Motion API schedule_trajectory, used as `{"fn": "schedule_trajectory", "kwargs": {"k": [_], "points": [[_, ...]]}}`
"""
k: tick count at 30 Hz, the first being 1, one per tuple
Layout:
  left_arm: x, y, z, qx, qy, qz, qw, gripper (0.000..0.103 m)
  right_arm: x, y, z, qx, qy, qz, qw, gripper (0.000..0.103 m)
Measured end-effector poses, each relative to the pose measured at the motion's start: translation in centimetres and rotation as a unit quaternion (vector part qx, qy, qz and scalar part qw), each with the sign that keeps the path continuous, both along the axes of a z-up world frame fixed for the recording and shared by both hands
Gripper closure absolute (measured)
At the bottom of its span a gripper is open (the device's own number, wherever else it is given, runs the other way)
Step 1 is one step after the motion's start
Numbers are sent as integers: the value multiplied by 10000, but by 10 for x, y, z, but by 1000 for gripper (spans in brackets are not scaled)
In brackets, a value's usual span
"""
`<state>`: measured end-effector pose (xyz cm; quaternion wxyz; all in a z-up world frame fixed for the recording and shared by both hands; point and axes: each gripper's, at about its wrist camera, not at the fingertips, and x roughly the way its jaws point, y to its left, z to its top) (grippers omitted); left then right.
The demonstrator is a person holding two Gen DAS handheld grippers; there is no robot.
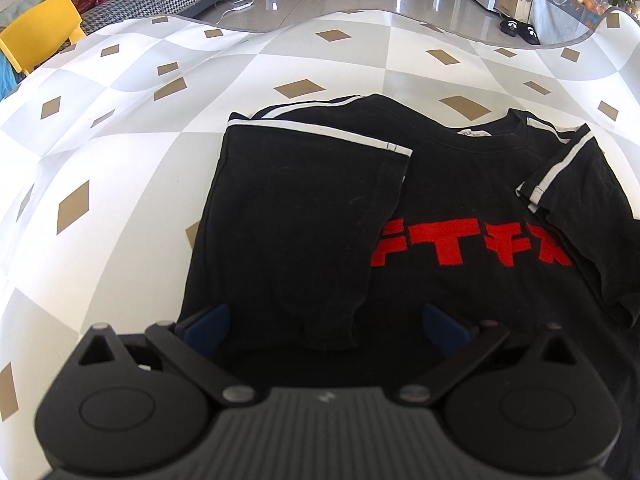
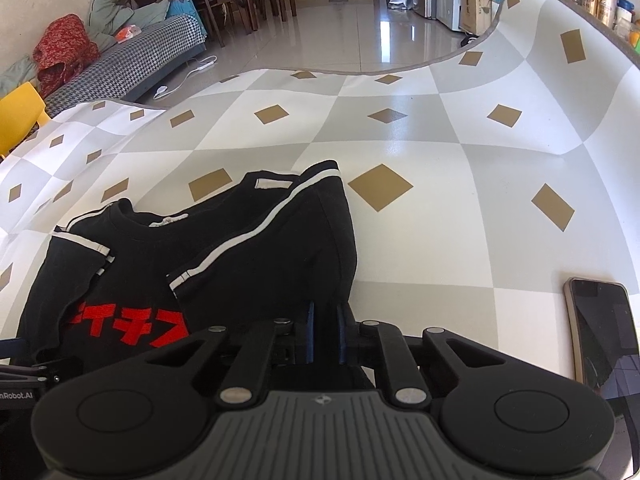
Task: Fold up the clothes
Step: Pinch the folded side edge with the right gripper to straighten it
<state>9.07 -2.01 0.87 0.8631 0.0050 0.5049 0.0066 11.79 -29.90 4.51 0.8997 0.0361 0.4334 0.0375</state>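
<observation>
Tongs of the left hand stand spread wide, their blue pads either side of the shirt's near hem at the bottom of the left wrist view, gripping nothing. Tongs of the right hand are clenched, blue pads nearly together low in the centre of the right wrist view, with black cloth bunched between them: they appear to be pinching the shirt's side edge.

The black T-shirt lies front up on a checked mat, red block lettering across its chest and the neck opening toward the top of the frame. One side panel, with its white-striped sleeve, is already turned inward and lies flat over the body at the centre left of the left wrist view. The other side, at the right of that view, is partly brought in: its striped sleeve rests across the chest, while the cloth below it rises in a rumpled ridge toward the clenched tongs.

Judging by this, the lengthwise folds are one laid down and one half made; that side would need laying flat, and no crosswise fold from hem to collar shows.

Around the shirt, the mat is white and grey with tan diamonds, curling up at its far edge. A phone lies face up at the lower right of the right wrist view. Beyond are a tiled floor, a yellow chair and a sofa.
</observation>
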Motion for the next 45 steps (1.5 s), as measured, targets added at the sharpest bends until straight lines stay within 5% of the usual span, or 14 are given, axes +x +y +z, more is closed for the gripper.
{"fn": "schedule_trajectory", "kwargs": {"k": [13,20,32,45], "points": [[-2,-1,0,9,-18,-5,10000,0,-9,2,17,280,-251,133,9992,92],[-3,0,1,14,-20,-19,10000,0,-1,-15,3,812,-22,-199,9965,90],[-4,-1,2,18,-8,-5,10000,0,5,-23,-14,822,119,-323,9960,74],[-4,-2,2,22,-20,19,10000,0,7,-19,-18,762,49,-250,9968,73]]}}
